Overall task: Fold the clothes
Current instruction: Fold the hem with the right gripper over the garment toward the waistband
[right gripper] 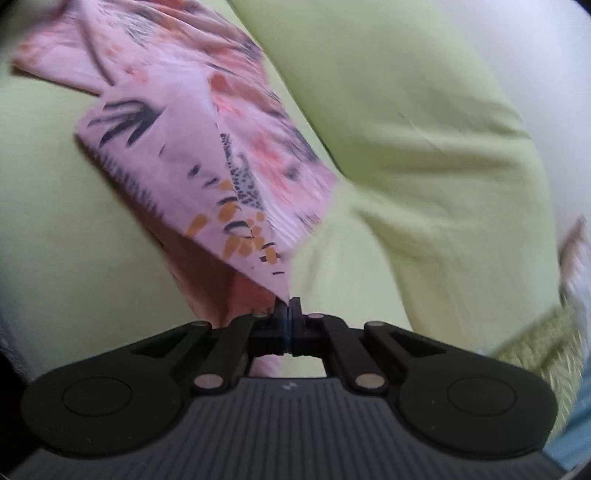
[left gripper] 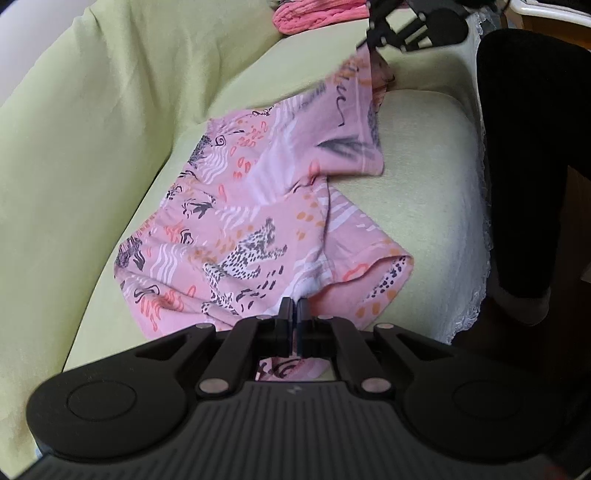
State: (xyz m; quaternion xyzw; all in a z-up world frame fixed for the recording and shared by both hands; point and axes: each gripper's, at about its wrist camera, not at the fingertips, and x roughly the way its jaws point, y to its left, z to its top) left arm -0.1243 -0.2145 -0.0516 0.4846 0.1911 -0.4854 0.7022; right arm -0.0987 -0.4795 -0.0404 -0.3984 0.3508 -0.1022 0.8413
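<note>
A pink printed T-shirt [left gripper: 240,221] with leopards and stripes lies on a light green sofa seat [left gripper: 413,199]. My left gripper [left gripper: 294,306] is shut on the shirt's near edge, close to a sleeve [left gripper: 373,273]. My right gripper [left gripper: 373,40] shows at the top of the left wrist view, holding the shirt's far end lifted off the seat. In the right wrist view my right gripper [right gripper: 288,306] is shut on a corner of the shirt [right gripper: 207,147], which hangs stretched away from it and looks blurred.
The sofa backrest [left gripper: 92,129] rises on the left. A pink knitted cloth [left gripper: 317,14] lies at the far end of the seat. A person's dark leg [left gripper: 532,166] stands at the right, beside a white lace trim [left gripper: 480,258]. A green cushion [right gripper: 424,147] fills the right wrist view.
</note>
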